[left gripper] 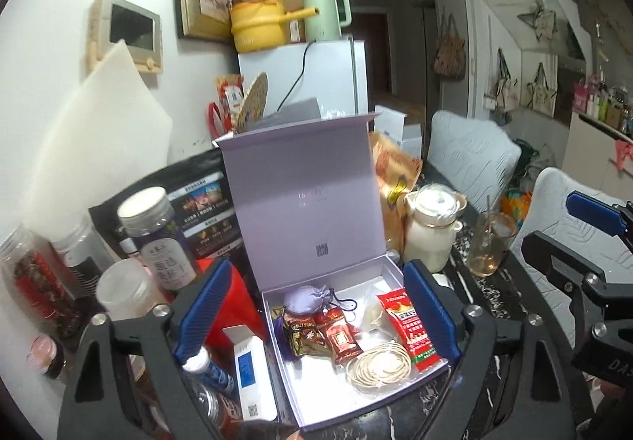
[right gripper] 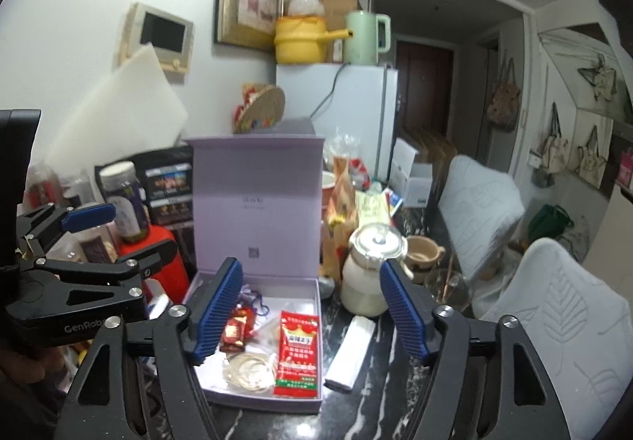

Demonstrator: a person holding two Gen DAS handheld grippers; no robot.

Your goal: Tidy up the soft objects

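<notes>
Crowding a dark marbled table (right gripper: 379, 392): lavender box (left gripper: 340, 392), jars, both grippers' fingers (left gripper: 198, 317) apart, empty.

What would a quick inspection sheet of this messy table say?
Surface: dark marbled table, crowded.
Job's things: open lilac box holding a lilac pouch, red sachet, snack packets and rubber bands.
Clutter: jars, white teapot, glass, white packet.
Grippers: left gripper and right gripper open, nothing between the fingers.
Cables: kettle cord down the fridge.
Surroundings: padded chairs, hanging bags.
</notes>
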